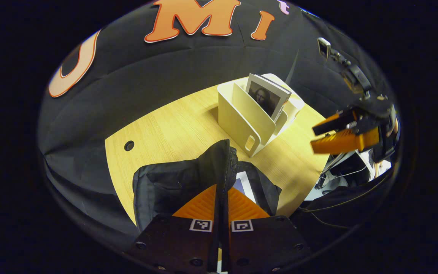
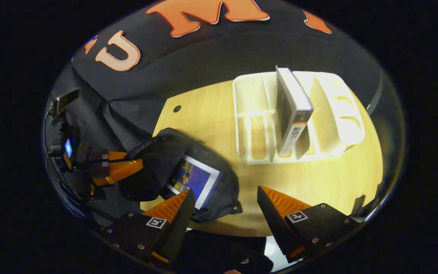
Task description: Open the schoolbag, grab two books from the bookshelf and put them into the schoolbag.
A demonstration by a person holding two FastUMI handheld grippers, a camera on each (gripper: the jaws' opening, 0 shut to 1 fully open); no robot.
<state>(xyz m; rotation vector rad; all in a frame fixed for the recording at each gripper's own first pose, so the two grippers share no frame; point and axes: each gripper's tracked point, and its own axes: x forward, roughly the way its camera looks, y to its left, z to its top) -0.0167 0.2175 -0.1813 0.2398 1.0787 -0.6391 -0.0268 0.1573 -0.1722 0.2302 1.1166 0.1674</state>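
1. Black schoolbag lies on the counter, flap pinched up by the left hand-held gripper; one book is inside.
2. Right hand-held gripper is spread; reach squarely for the book upright in the bookshelf.

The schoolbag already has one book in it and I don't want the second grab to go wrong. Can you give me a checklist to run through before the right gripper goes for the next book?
1. Schoolbag held open: ok. The left gripper is shut on its flap.
2. First book in the bag: ok; it lies inside the opening.
3. Right gripper free: ok. It is open and holds nothing.
4. Second book ready to grab: ok. It stands upright in a slot of the bookshelf.
5. Path to the shelf: ok; bare table lies between the gripper and the shelf.
6. Room in the bag for another book: cannot tell.
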